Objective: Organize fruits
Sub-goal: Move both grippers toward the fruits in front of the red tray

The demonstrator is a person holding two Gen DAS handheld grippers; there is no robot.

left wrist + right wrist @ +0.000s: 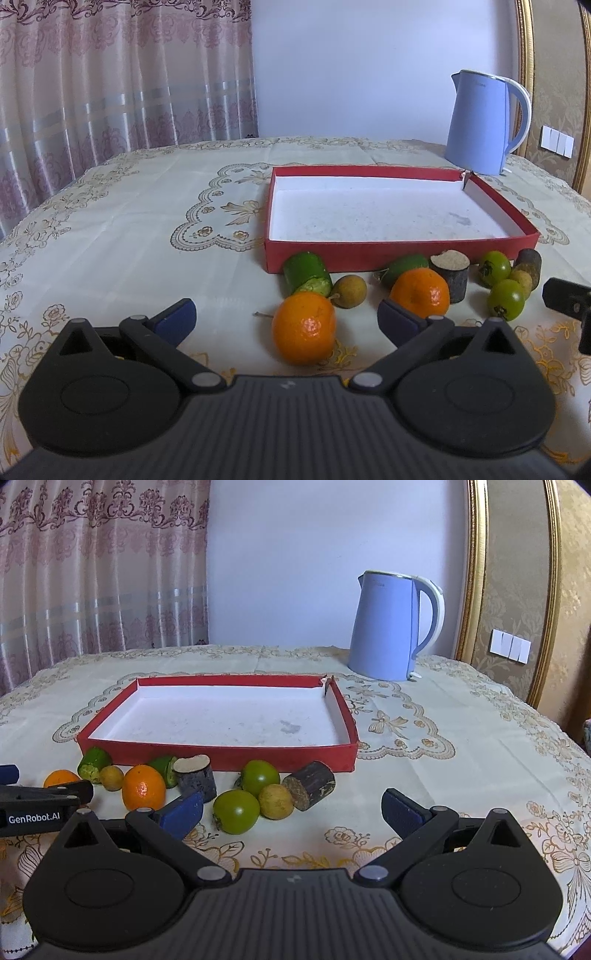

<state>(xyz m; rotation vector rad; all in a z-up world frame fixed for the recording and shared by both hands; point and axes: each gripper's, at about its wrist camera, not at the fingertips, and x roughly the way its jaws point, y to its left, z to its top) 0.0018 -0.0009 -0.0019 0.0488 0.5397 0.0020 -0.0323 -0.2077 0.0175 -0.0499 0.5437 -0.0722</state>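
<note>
Both the left gripper [286, 317] and right gripper [291, 812] hover spread wide and empty over the desk [129, 229], as the fruits [303, 326] lie loose before the empty red tray [399, 249], seemingly awaiting sorting.

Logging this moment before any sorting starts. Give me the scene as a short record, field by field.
surface: table with a cream floral tablecloth
container: red tray, white inside, nothing in it
oranges: two, near orange and far orange, both on the cloth
green round fruits: two
small tan fruits: two
dark cut cylinders: two
green cut pieces: two
backdrop: blue kettle
left gripper: open, holding nothing
right gripper: open, holding nothing
</note>
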